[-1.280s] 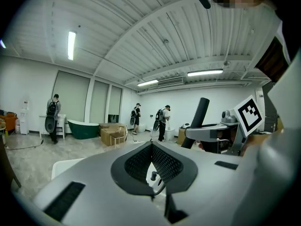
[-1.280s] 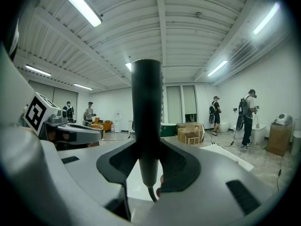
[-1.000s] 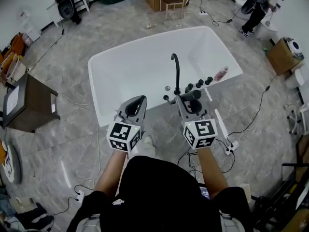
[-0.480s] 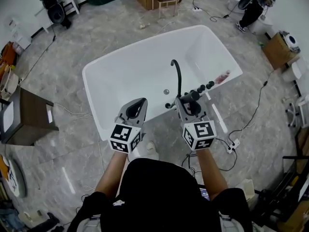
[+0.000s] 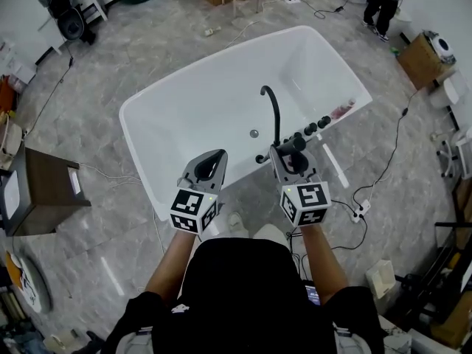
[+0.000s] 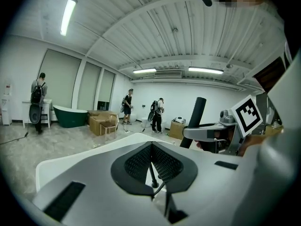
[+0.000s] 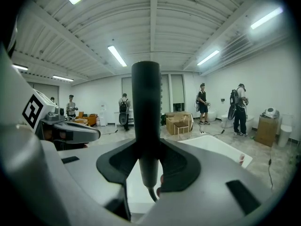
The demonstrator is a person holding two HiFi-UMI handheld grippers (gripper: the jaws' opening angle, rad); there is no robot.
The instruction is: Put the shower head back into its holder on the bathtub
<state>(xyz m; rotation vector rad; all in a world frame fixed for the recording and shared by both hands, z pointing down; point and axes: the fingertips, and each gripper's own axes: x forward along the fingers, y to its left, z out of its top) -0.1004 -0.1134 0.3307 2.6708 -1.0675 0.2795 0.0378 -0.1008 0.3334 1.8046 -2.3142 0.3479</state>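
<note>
The right gripper point(image 5: 290, 153) clamps the shower head point(image 5: 296, 144) in its fingers, long axis upright, just beside the faucet point(image 5: 278, 120). The left gripper point(image 5: 214, 157), farther from the faucet, has its fingers closed together and empty.

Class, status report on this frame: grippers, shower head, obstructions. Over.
Left gripper shut, empty. Right gripper shut on shower head, upright, by near rim of bathtub. Faucet stands close ahead.

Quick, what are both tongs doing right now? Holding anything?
Left tongs: closed, holding nothing.
Right tongs: closed on the black shower head.
</note>
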